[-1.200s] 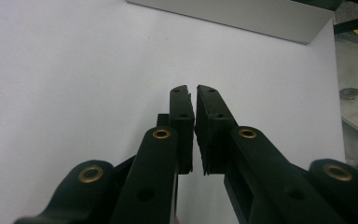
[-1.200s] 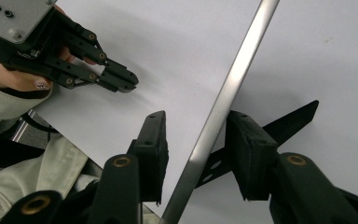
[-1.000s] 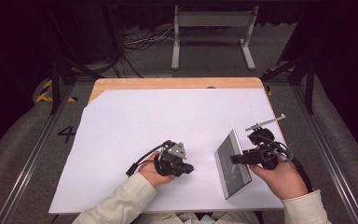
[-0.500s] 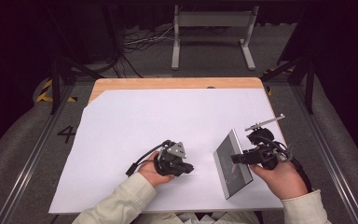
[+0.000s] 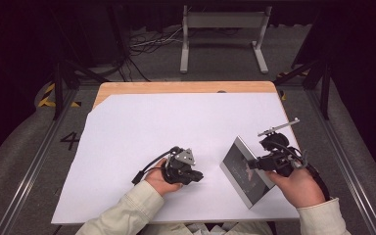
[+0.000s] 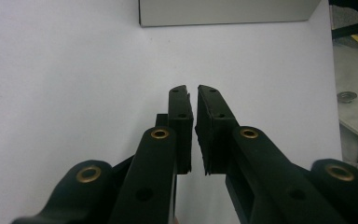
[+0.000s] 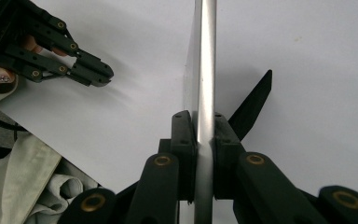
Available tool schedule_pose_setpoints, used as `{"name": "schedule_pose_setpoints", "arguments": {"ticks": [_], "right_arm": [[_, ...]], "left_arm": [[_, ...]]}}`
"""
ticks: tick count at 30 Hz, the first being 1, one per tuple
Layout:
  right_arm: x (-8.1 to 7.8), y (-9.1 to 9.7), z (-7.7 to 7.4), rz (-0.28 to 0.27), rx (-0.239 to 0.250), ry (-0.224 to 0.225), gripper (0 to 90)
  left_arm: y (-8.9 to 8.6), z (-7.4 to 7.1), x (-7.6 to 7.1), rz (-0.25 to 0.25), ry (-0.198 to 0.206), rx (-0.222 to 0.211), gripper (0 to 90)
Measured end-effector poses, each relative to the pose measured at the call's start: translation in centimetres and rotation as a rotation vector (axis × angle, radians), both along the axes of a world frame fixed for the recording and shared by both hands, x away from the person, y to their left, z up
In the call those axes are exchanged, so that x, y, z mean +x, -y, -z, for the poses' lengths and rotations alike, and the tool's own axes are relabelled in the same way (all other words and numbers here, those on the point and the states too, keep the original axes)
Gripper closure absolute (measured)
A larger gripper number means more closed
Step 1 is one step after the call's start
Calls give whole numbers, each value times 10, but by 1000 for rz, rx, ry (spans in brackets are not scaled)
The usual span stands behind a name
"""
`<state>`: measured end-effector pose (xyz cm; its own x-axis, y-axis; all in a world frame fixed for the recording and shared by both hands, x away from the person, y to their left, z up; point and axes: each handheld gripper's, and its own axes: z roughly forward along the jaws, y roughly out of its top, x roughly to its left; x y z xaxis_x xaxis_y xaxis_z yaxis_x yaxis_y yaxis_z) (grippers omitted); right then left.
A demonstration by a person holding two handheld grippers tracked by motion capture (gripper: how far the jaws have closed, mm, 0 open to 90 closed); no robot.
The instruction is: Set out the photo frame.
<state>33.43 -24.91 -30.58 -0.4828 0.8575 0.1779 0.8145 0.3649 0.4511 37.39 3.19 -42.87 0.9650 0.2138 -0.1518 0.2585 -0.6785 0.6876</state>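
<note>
Tablet (image 5: 245, 172) stands tilted on edge on the white table sheet (image 5: 186, 122), right of the left gripper (image 5: 197, 176), whose jaws are nearly pressed together and empty, and the right gripper (image 7: 200, 128) pinches its silver edge.

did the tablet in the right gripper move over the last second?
No. The tablet, clamped upright in the right gripper, sits at the same spot relative to the white sheet's near edge.

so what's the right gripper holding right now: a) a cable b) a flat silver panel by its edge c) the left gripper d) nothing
b, the right gripper is shut on the thin edge of the flat silver panel, which stands tilted on the white sheet.
</note>
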Motion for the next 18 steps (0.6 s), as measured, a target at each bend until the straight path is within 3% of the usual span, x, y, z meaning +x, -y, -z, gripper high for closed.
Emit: {"name": "schedule_pose_setpoints", "arguments": {"ticks": [11,18], "right_arm": [[2,-3,-1,-53,-4,-9,834],[4,-3,-9,-91,-19,15,835]], "left_arm": [[-3,-1,0,-10,-5,-7,842],[-13,-2,1,-45,-3,-18,841]]}}
